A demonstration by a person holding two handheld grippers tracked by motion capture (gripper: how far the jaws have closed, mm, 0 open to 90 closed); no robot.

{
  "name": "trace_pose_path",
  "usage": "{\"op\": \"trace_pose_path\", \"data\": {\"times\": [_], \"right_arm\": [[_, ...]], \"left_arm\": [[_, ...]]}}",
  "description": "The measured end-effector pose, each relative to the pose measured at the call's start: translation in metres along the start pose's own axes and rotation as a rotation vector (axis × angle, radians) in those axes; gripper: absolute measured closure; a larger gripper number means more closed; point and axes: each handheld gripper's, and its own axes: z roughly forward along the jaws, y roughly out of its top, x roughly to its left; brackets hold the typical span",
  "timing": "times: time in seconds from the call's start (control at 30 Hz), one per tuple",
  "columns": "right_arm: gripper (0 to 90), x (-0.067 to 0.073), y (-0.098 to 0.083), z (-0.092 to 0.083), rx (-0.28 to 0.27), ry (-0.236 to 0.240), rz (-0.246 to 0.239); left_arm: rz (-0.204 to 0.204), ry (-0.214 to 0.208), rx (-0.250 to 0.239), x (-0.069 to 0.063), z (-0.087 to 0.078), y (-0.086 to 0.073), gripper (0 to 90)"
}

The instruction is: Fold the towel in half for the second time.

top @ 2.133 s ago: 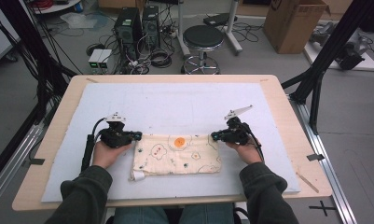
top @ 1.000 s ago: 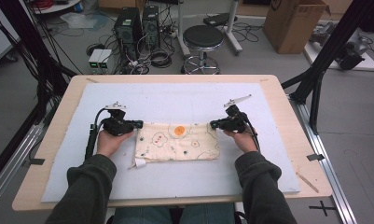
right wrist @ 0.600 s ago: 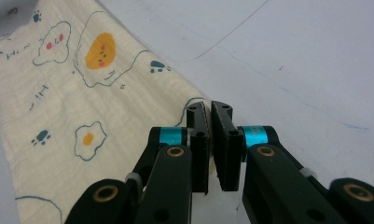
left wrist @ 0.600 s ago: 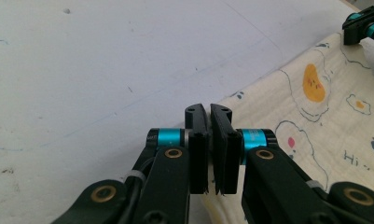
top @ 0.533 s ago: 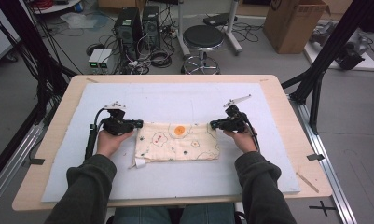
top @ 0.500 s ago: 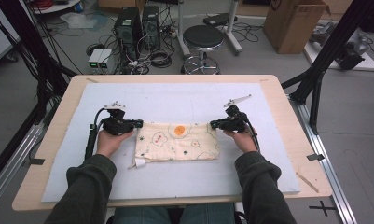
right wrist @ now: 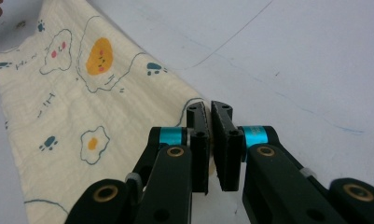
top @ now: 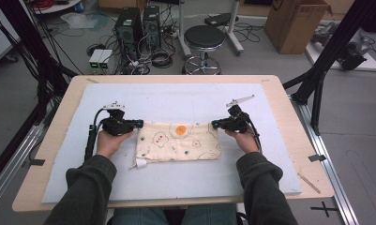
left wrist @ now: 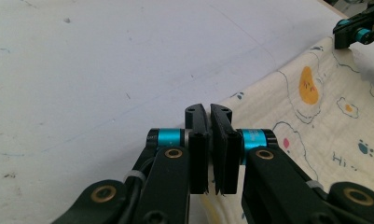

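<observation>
Left tool (left wrist: 210,140) pinches a cloth (top: 178,141) corner. Right tool (right wrist: 210,140) pinches the opposite corner, apparently. Cloth spans between them.

Dark olive sleeves and blue jeans clothe the person, and each black claw (left wrist: 209,140) (right wrist: 209,140) shows cyan collars, brass screws, white zip ties and a trailing black cable.

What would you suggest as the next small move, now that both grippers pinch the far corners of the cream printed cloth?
Probably fold: carry both far corners toward the near edge together. The left gripper and right gripper are shut on the cream printed cloth, which lies flat on the pale blue mat, spread between them.
</observation>
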Motion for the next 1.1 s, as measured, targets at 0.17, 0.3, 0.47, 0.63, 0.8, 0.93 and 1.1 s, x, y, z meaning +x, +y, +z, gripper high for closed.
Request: {"op": "trace_pose_path", "data": {"times": [0.17, 0.3, 0.47, 0.63, 0.8, 0.93, 1.1], "right_arm": [[85.9, 0.002, 0.0, -0.005, -0.005, 0.002, -0.006], [85.9, 0.005, 0.0, -0.009, -0.015, 0.005, -0.013], [85.9, 0.007, 0.0, -0.013, -0.024, 0.005, -0.024], [85.9, 0.01, 0.0, -0.015, -0.035, 0.007, -0.035], [85.9, 0.012, -0.004, -0.015, -0.038, 0.005, -0.036], [85.9, 0.013, -0.004, -0.017, -0.039, 0.005, -0.043], [85.9, 0.017, -0.004, -0.019, -0.046, 0.004, -0.053]], "left_arm": [[0.02, -0.008, -0.003, -0.004, -0.003, 0.001, 85.5], [0.029, -0.006, -0.007, -0.007, -0.007, 0.002, 85.5], [0.043, -0.006, -0.01, -0.01, -0.008, 0.002, 85.5], [0.054, -0.007, -0.011, -0.012, -0.011, 0.0, 85.5], [0.059, -0.007, -0.012, -0.014, -0.012, -0.002, 85.5], [0.071, -0.006, -0.02, -0.016, -0.015, -0.002, 85.5], [0.086, -0.013, -0.023, -0.018, -0.017, -0.004, 85.4]]}}
